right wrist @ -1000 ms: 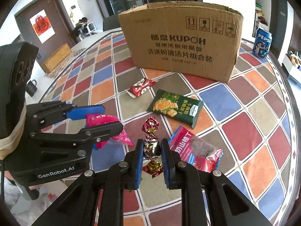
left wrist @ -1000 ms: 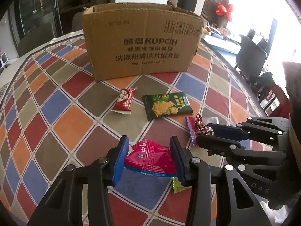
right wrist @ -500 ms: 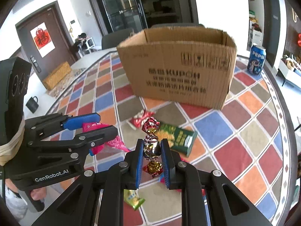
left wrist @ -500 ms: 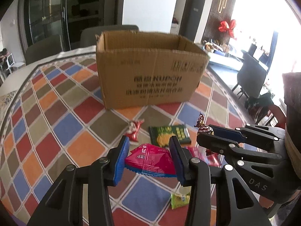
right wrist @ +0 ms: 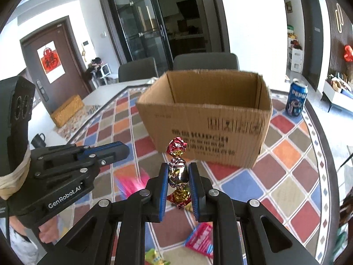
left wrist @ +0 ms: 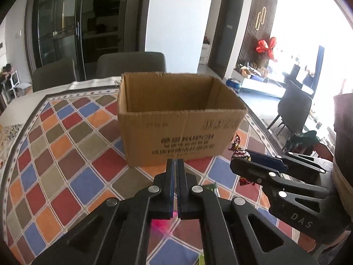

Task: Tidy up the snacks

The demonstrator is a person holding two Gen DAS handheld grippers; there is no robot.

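The left gripper (left wrist: 176,172) has just snapped its jaws together on nothing, a blurred pink packet (right wrist: 132,182) below it, while the right gripper (right wrist: 178,177) pinches a foil candy (right wrist: 177,172) (lower twist hidden) before the open cardboard box (right wrist: 205,119).

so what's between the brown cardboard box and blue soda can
Only bare patterned tablecloth between brown cardboard box and blue soda can, in the right wrist view.
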